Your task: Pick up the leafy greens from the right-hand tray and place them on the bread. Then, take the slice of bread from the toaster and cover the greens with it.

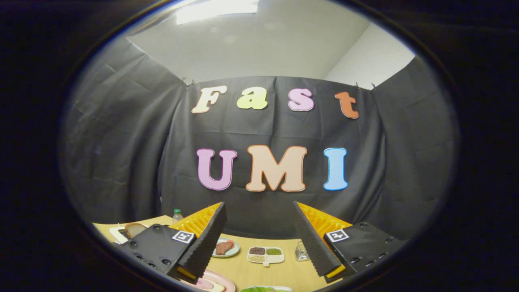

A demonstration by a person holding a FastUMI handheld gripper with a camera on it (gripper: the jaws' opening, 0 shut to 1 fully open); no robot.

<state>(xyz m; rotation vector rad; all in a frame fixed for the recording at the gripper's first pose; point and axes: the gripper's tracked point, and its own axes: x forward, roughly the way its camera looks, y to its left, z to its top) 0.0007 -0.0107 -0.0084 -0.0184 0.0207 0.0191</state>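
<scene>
My gripper (258,205) is open and held above the wooden table (284,271), with nothing between its fingers. Below and between the fingers, at the near edge, the leafy greens (259,289) lie on a pale tray (285,288). Left of the greens, partly hidden under the left finger, sits a pink plate (222,279) holding something pale that I cannot make out. Far to the left, beyond the left finger's base, a white toaster (116,234) holds a slice of bread (134,229) standing up in it.
A small plate with a piece of meat (225,247) sits ahead between the fingers. Beside it is a divided dish of grains (265,254), and a small glass jar (301,251) stands by the right finger. A bottle (177,214) stands at the back left.
</scene>
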